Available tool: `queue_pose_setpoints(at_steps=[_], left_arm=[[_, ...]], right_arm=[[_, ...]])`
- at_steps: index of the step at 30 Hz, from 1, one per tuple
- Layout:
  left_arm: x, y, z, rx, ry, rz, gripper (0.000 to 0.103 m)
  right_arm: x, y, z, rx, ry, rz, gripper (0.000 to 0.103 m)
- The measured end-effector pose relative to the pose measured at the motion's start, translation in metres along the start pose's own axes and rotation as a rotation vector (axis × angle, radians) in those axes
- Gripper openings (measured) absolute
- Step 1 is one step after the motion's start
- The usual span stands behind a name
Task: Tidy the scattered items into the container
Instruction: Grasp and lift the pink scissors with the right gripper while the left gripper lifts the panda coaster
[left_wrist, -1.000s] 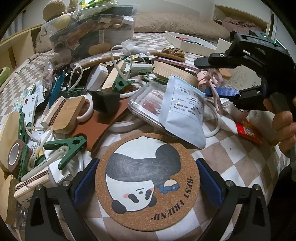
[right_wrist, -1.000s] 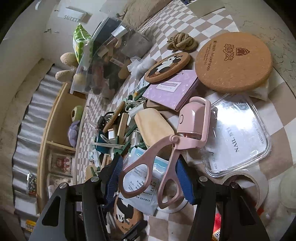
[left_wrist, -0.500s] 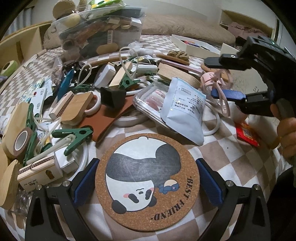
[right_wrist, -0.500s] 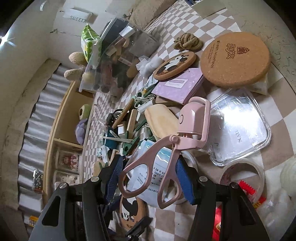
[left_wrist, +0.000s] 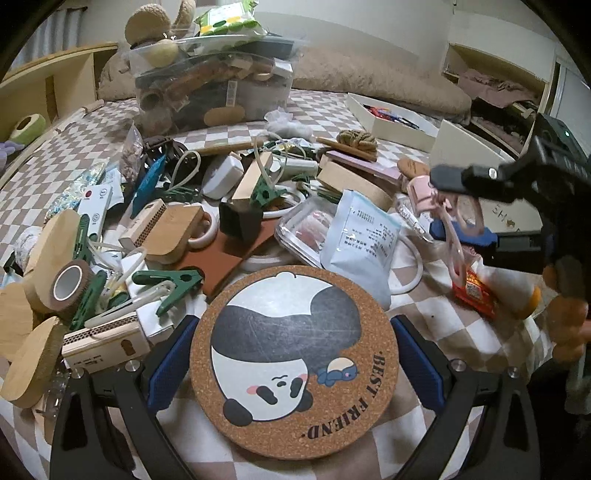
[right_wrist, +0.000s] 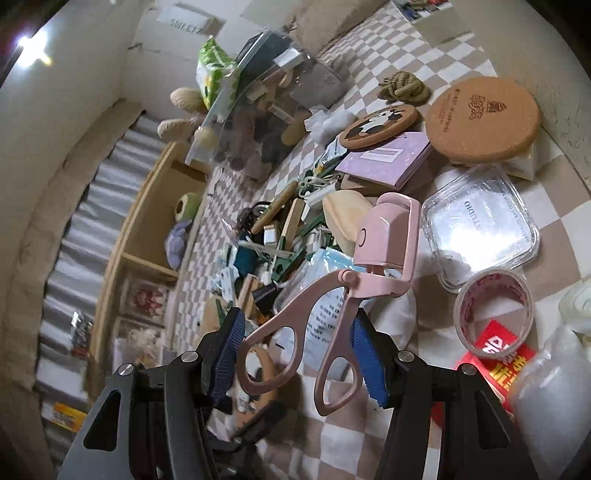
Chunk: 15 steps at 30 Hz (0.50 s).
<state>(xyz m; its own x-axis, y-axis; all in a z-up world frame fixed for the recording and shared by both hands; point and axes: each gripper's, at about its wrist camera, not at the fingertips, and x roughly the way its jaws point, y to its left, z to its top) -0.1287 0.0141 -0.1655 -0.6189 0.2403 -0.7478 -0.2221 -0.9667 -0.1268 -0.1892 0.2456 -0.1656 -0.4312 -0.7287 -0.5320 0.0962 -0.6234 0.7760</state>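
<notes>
My left gripper (left_wrist: 293, 363) is shut on a round cork panda coaster (left_wrist: 293, 363) lettered "BEST FRIEND", held above the checkered bedspread. My right gripper (right_wrist: 301, 356) is shut on a pink eyelash curler (right_wrist: 354, 273), its handle loops between the blue pads, lifted above the pile. The right gripper also shows at the right of the left wrist view (left_wrist: 491, 206) with the curler (left_wrist: 448, 221). The clear container (left_wrist: 214, 88), piled high with items, stands at the back; it also shows in the right wrist view (right_wrist: 266, 96).
Scattered clutter covers the bedspread: green clips (left_wrist: 166, 284), tape roll (left_wrist: 68, 284), wooden blocks (left_wrist: 162, 230), white pouch (left_wrist: 362, 240), clear boxes (right_wrist: 480, 225), cork mat (right_wrist: 482, 118), purple booklet (right_wrist: 384, 158), rope knot (right_wrist: 404, 86), red packet (right_wrist: 495, 354). A shelf (right_wrist: 147, 236) lies left.
Both grippers have risen with their loads, so the pile looks farther away. The right gripper has swung, and more of the tape roll and red packet comes into view.
</notes>
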Motion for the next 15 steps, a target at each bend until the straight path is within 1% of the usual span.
queue_pose_setpoints(at_steps=[6, 10, 15], left_arm=[[-0.012, 0.001, 0.002, -0.003, -0.035, -0.004, 0.101], [-0.019, 0.001, 0.003, 0.003, -0.062, 0.019, 0.101], [-0.031, 0.003, 0.006, -0.008, -0.089, 0.004, 0.101]], right_arm=[[-0.003, 0.012, -0.011, -0.079, -0.019, -0.055, 0.059], [-0.012, 0.022, -0.018, -0.118, -0.058, -0.048, 0.059], [-0.026, 0.040, -0.025, -0.186, -0.108, -0.046, 0.059]])
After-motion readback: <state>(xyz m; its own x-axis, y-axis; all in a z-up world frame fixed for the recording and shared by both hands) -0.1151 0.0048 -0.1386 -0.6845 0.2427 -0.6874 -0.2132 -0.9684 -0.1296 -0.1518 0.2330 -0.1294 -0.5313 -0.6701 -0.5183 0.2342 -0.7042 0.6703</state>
